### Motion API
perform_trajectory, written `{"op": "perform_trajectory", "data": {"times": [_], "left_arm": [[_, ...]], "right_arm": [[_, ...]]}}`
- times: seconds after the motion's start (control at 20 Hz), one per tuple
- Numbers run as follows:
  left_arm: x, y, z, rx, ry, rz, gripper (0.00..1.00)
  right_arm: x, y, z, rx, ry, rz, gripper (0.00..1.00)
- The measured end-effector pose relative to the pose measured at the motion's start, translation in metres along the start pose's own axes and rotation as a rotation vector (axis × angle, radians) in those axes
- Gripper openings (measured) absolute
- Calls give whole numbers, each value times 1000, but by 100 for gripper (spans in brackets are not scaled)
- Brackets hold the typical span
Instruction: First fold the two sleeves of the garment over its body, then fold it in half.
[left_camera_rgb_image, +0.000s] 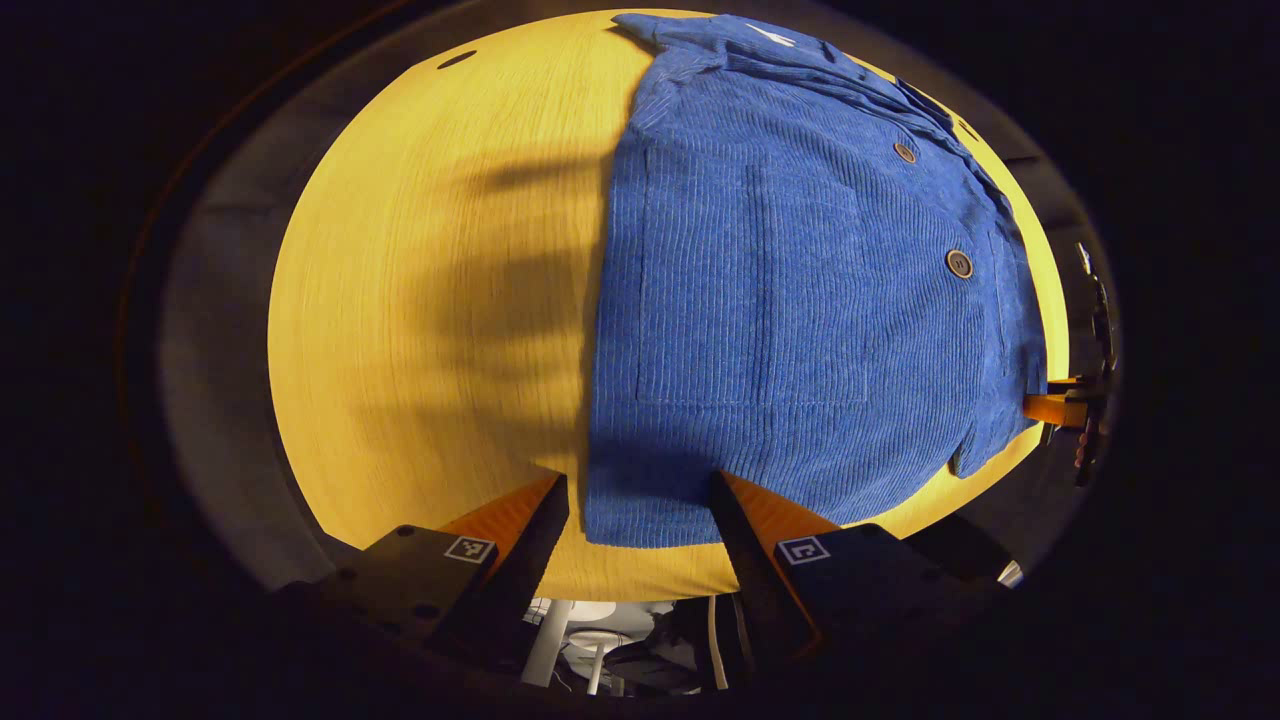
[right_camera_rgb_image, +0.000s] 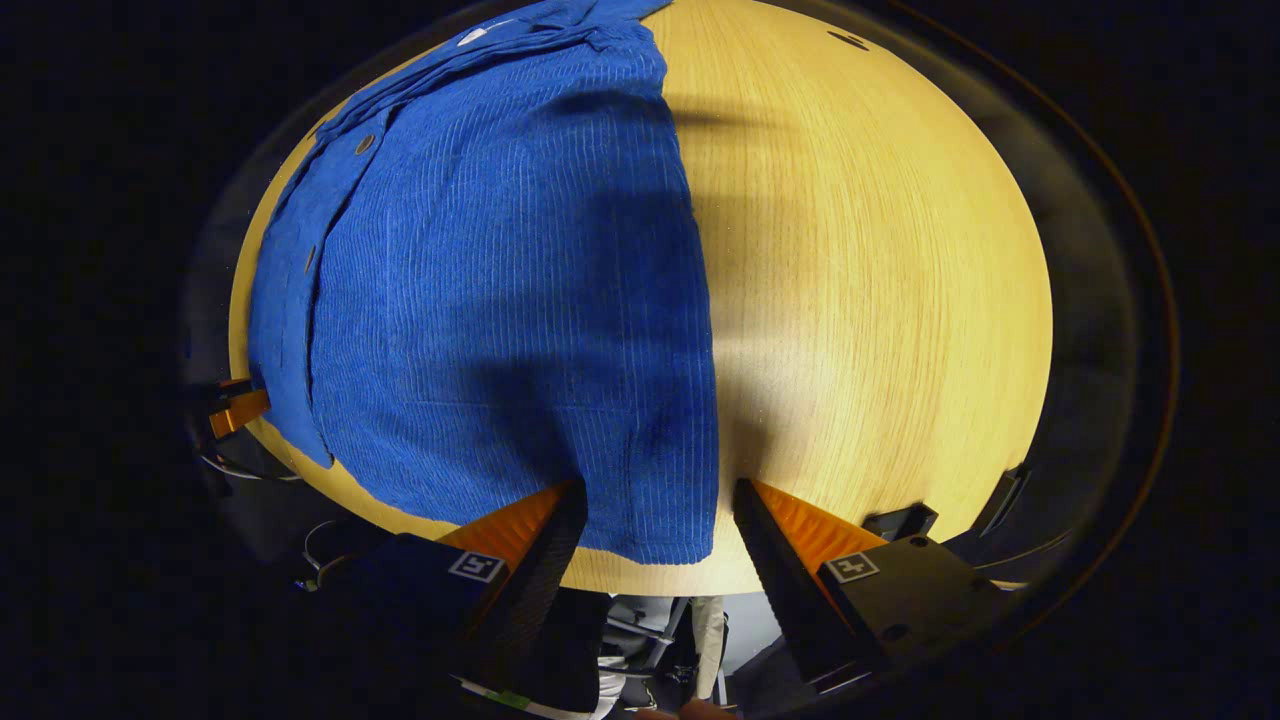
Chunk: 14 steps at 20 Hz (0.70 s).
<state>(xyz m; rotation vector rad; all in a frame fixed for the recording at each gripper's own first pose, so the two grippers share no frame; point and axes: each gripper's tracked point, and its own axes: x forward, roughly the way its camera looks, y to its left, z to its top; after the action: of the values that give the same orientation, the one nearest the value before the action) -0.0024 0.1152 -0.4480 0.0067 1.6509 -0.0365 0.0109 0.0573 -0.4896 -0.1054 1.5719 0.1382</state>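
The blue garment (left_camera_rgb_image: 800, 300) lies flat on the yellow table (left_camera_rgb_image: 420, 300), its hem corners between the spread fingers of the left gripper (left_camera_rgb_image: 640, 490) and right gripper (right_camera_rgb_image: 660, 495); nothing blocks them.

Blue ribbed cloth, soft and matt, like corduroy, on the jacket (left_camera_rgb_image: 800, 300); round shiny buttons (left_camera_rgb_image: 959, 263); smooth yellow wood with fine grain on the desk (left_camera_rgb_image: 420, 300); matt black and orange plastic on the left claw (left_camera_rgb_image: 640, 500).

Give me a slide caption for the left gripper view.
Open left tongs poised at the near hem corner of a blue corduroy shirt lying flat on a yellow table.
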Motion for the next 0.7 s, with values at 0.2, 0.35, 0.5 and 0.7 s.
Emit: {"op": "perform_trajectory", "data": {"times": [0.2, 0.35, 0.5, 0.7], "left_arm": [[-2, -9, 3, 38, 7, -3, 80], [1, -30, 4, 92, -6, -19, 41], [0, -31, 5, 163, -37, 14, 6], [-1, -35, 8, 113, -66, -85, 0]], "right_arm": [[-1, 6, -3, 24, 25, 8, 96], [-3, 29, -1, 46, 32, 39, 39], [0, 29, 3, -19, -4, 22, 8], [-3, 30, 2, 50, -23, 94, 5]]}}
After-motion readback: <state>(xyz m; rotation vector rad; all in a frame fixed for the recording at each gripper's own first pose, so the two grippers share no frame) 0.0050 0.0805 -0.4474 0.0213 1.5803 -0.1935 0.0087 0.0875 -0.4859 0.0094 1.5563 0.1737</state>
